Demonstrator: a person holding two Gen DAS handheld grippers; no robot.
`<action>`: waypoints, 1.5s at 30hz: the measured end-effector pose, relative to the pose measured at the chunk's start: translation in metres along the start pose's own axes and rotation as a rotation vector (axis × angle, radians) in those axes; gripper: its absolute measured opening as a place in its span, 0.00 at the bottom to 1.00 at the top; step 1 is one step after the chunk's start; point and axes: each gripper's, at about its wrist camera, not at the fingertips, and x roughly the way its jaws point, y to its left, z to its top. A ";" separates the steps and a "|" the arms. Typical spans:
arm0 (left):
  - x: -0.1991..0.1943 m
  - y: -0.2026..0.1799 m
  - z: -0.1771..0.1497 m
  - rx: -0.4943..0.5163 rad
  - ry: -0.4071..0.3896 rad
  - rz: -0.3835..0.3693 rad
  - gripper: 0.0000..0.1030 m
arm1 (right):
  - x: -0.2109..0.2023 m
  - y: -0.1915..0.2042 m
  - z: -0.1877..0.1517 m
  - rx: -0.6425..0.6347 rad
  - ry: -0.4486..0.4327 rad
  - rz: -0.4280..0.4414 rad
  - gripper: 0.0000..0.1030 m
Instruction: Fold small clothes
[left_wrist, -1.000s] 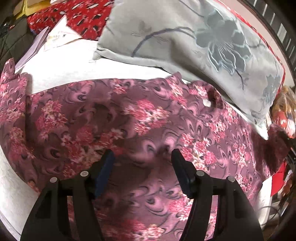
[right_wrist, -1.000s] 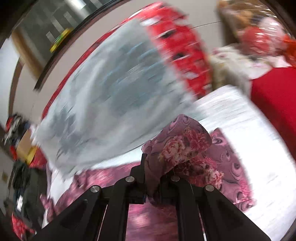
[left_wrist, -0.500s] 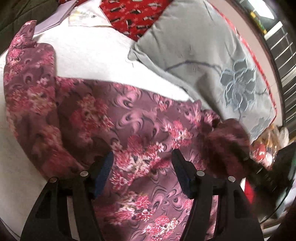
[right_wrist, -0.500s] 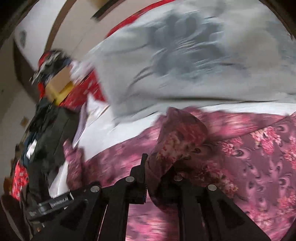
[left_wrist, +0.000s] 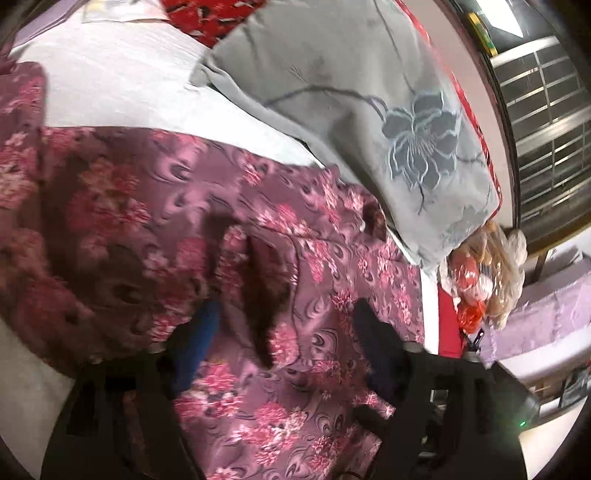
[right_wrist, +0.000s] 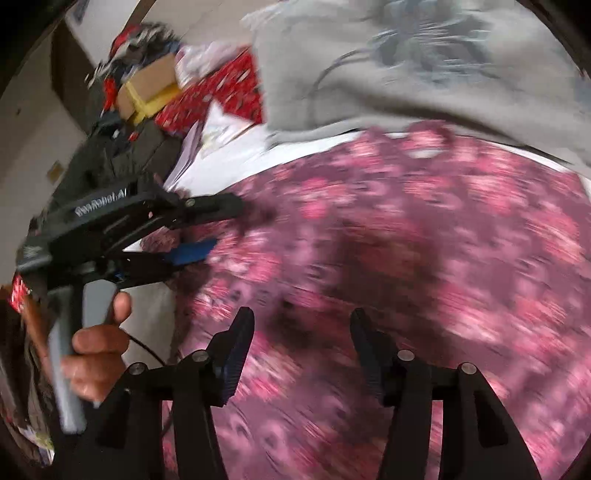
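A purple garment with pink flowers (left_wrist: 155, 206) lies spread on a white bed sheet (left_wrist: 110, 85), with one side folded over its middle (left_wrist: 258, 258). My left gripper (left_wrist: 284, 332) is open just above the cloth and holds nothing. It also shows in the right wrist view (right_wrist: 218, 229), at the garment's left edge. My right gripper (right_wrist: 301, 332) is open and empty over the garment (right_wrist: 424, 240). That view is blurred by motion.
A grey pillow with a blue flower (left_wrist: 369, 110) lies along the garment's far edge. A red patterned cloth (left_wrist: 214, 14) and papers (left_wrist: 122, 7) are behind it. A cardboard box (right_wrist: 147, 88) and dark clutter sit at far left. A bagged toy (left_wrist: 480, 269) is at right.
My right gripper carried a fold of the garment leftward across its middle, then opened and let it go. My left gripper stayed open and shifted over the cloth.
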 end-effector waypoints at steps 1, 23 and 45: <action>0.004 -0.003 0.000 0.004 0.000 0.013 0.80 | -0.008 -0.011 0.002 0.031 -0.014 -0.015 0.55; -0.015 0.021 0.009 -0.074 -0.166 0.197 0.05 | -0.054 -0.186 0.022 0.443 -0.256 -0.176 0.05; -0.068 0.045 0.016 -0.166 -0.207 0.179 0.43 | 0.056 0.005 0.062 0.077 -0.049 0.033 0.19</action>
